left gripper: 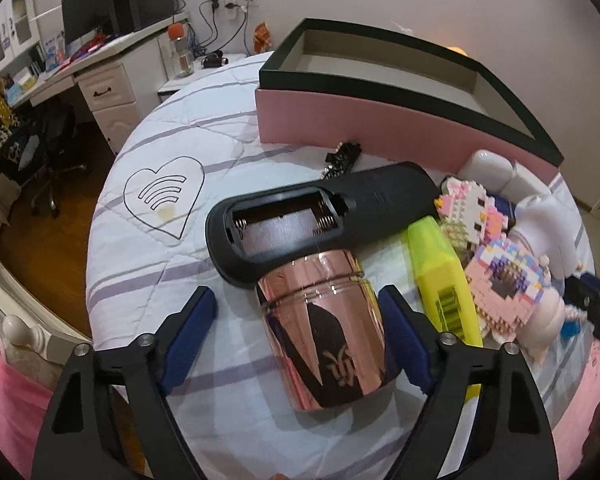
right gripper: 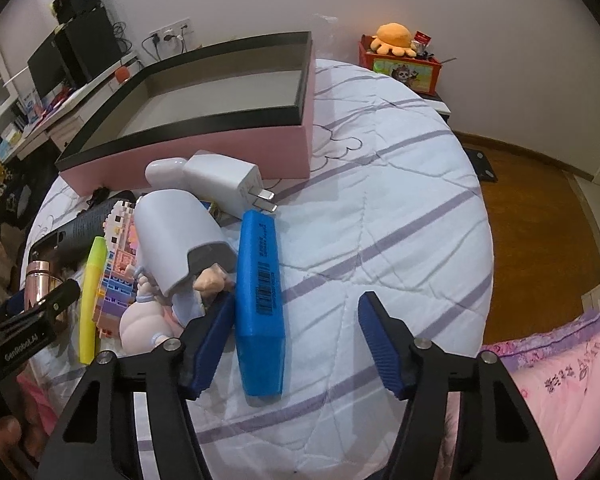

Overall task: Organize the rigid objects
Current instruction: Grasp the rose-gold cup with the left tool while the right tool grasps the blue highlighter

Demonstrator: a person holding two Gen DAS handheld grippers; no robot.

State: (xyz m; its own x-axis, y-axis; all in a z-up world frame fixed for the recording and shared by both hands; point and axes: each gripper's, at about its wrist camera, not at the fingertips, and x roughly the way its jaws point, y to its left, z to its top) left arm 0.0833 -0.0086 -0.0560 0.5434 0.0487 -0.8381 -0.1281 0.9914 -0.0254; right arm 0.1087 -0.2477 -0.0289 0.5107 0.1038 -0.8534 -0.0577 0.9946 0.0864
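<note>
The left gripper has its blue-padded fingers spread wide on either side of a rose-gold metal cup, which lies on its side low in the frame's centre; whether the pads touch it I cannot tell. Just above the cup lies a black remote with its battery bay open, and a yellow highlighter lies to the right. The right gripper is likewise wide open and grips nothing; a blue box lies on the quilt beside its left finger. The pink box with a black rim sits in the upper left, a white charger in front of it.
</note>
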